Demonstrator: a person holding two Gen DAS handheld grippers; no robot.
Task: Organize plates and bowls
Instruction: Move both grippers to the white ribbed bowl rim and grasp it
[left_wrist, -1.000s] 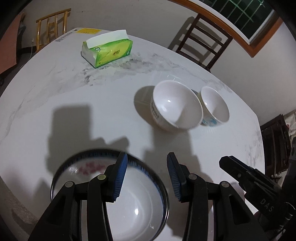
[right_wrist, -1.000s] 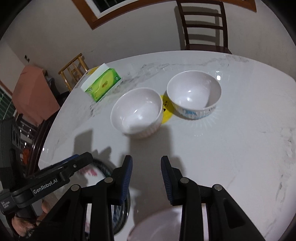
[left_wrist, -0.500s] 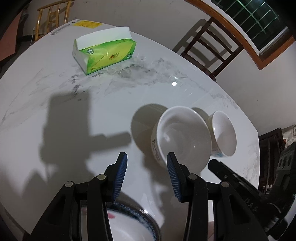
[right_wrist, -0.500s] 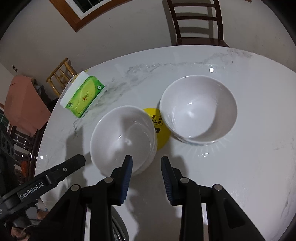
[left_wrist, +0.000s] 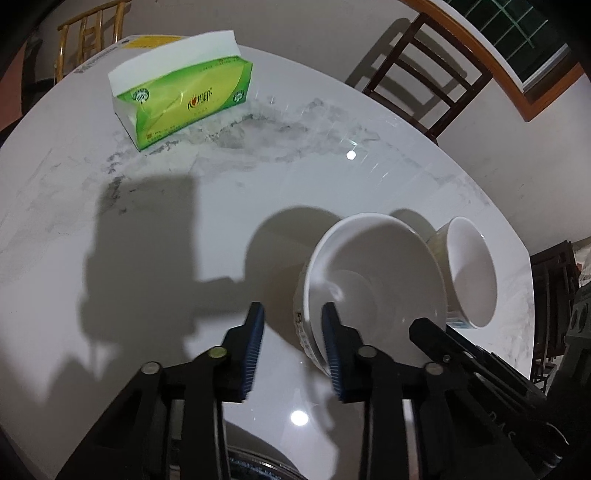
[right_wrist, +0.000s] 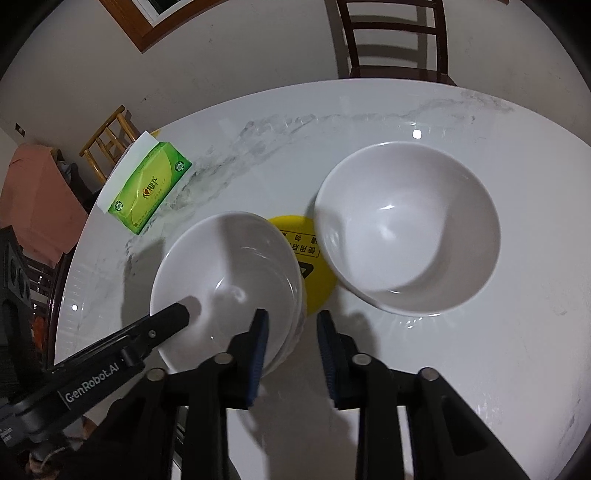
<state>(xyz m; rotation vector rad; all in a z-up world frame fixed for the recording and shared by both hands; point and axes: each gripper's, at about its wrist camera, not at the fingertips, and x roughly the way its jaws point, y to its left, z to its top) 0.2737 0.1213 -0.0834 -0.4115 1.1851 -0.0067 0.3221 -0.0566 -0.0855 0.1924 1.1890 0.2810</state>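
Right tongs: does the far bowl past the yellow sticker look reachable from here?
Probably yes. The far bowl stands clear with nothing over it; the right tongs, just closing with the near bowl's rim between them, must lift off first.

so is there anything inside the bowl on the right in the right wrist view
No, the right bowl shows only its bare white inside, standing on the table beside the yellow sticker.

Two bowls (right_wrist: 227, 284) (right_wrist: 408, 232) crowd the near table (left_wrist: 110, 221); tissue box (left_wrist: 184, 103) stands far off.
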